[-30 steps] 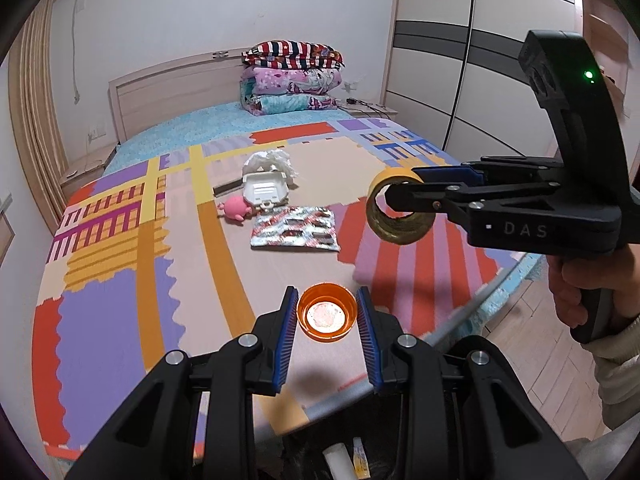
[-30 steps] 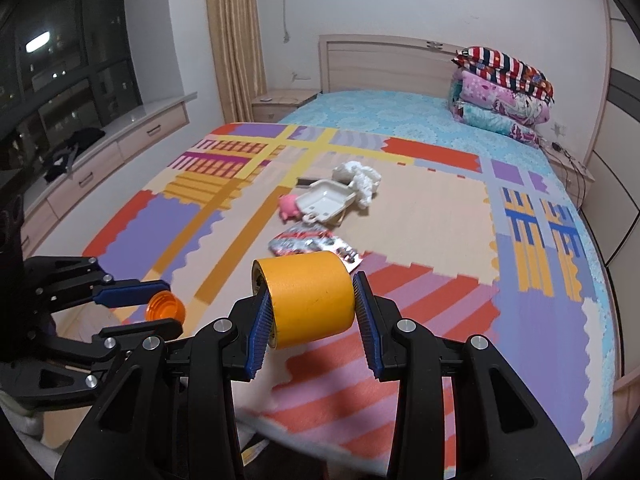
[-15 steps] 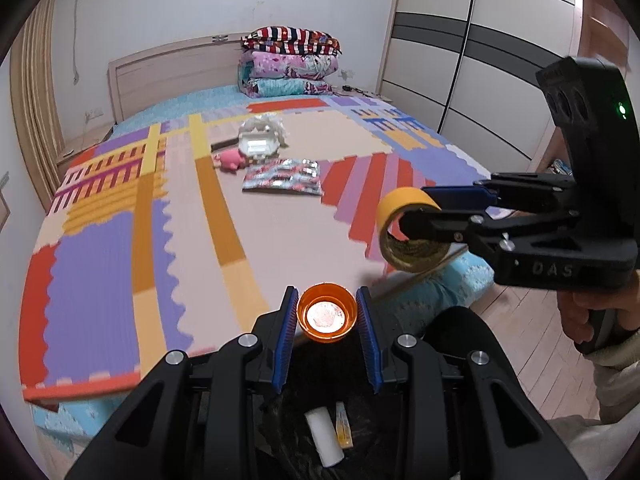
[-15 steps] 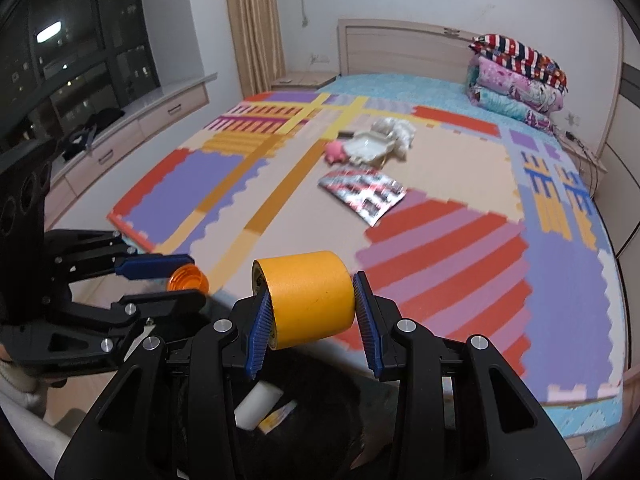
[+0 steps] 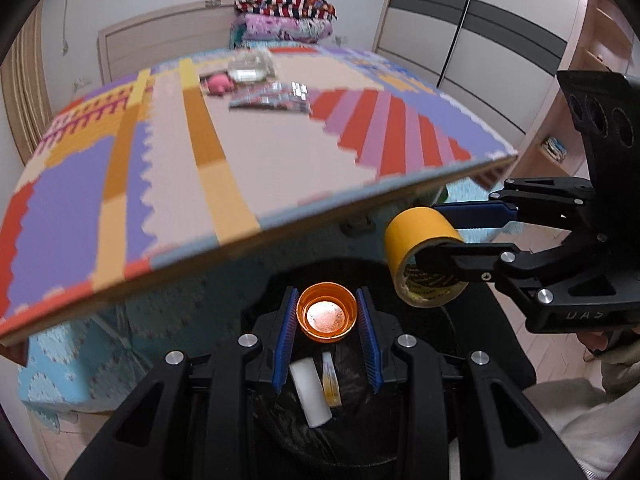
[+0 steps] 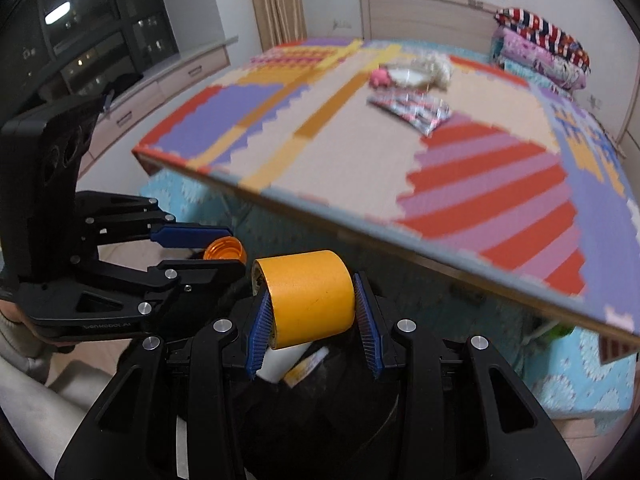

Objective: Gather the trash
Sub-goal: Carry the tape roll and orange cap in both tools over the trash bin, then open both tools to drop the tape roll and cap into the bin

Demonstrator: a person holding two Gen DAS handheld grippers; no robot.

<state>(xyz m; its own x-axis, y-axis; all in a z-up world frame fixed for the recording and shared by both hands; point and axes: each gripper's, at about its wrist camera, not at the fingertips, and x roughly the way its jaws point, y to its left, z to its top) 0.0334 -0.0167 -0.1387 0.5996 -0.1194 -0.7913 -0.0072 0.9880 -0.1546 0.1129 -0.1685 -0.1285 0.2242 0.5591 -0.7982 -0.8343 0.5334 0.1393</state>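
1. The left gripper is clamped on an orange bottle cap, open side toward the camera, held only at its rim between the blue pads. Directly below the fingers lies the black-lined bin, with a white tube and a small sachet already inside. A cap gripped this lightly could roll off a pad on release and bounce off the liner's edge.
2. The right gripper is closed across the width of a yellow tape roll, also above the bin. The roll could tip sideways and catch the left fingers close beside it.
3. Opening both at once risks the two pieces knocking each other outward onto the floor.
4. Beyond the fingertips, the bed's patterned mat edge overhangs near the bin; lifting away carelessly could strike it.
5. Far past the fingers, a foil wrapper, a pink item and a white tray remain on the mat, uncollected.
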